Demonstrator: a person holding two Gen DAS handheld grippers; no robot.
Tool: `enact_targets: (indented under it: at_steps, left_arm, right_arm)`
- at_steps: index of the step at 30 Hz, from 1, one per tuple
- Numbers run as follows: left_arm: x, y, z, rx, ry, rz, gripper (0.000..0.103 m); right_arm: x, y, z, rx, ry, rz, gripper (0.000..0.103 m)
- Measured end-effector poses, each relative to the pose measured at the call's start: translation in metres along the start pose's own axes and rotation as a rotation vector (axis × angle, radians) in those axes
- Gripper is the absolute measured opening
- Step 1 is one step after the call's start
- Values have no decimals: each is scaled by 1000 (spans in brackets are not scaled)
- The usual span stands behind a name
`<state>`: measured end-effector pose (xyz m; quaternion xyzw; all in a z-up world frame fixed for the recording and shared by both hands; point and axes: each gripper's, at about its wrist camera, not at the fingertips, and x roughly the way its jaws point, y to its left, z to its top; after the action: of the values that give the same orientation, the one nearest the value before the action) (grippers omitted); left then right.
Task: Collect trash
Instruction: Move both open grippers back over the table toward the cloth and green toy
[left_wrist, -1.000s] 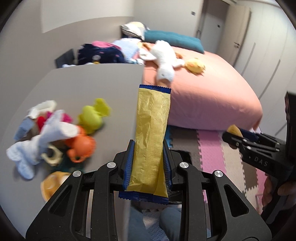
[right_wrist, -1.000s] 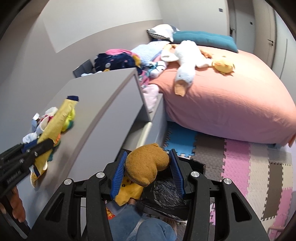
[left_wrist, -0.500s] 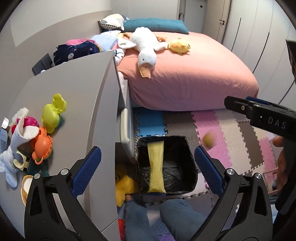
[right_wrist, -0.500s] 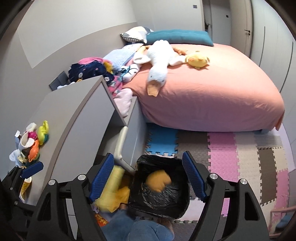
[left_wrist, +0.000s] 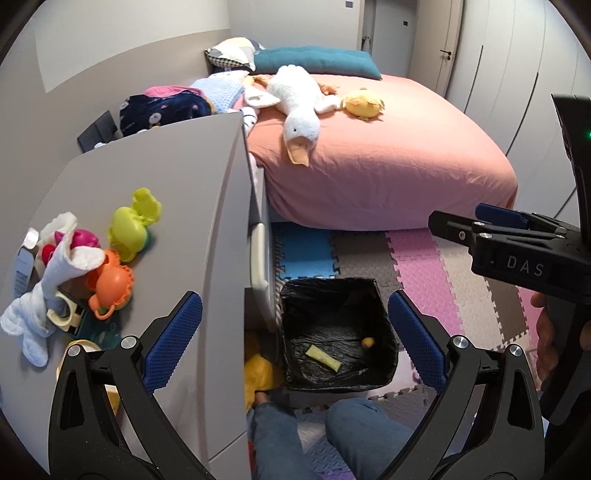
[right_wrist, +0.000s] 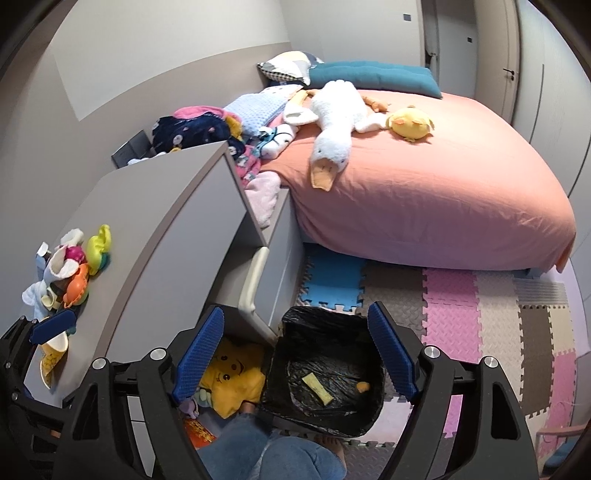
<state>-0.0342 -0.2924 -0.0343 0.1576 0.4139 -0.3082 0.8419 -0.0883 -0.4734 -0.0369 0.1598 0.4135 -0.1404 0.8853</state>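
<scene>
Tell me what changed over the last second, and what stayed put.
Both grippers let go. The left gripper dropped the yellow wrapper and the right gripper dropped the brown lump; both fell into the black-lined bin and now lie on its bottom. Both jaws, shut a second ago, stand wide open above it. The toys on the grey cabinet and the plush goose stayed put.

A yellow wrapper (left_wrist: 323, 357) and an orange-brown lump (left_wrist: 367, 342) are seen against the black liner of the bin (left_wrist: 332, 295). The bed (left_wrist: 388, 173) is covered in salmon pink, the goose (left_wrist: 297, 99) is white with an orange bill, and the floor mats (left_wrist: 424, 266) are patterned in pink, blue, grey and beige.
</scene>
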Motion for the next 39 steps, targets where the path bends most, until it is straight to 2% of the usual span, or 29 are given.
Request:
enact_targets:
  at_steps: [17, 24, 39]
  left_arm:
    - [-37, 77, -15, -104, -48, 127, 97]
    - [-53, 117, -26, -169, -62, 185, 97]
    - [-69, 190, -47, -302, -78, 257, 97]
  right_arm:
    - [8, 85, 1, -143, 12, 156, 81]
    - [14, 118, 5, -191, 18, 187, 81]
    - [35, 169, 14, -233, 40, 247, 81]
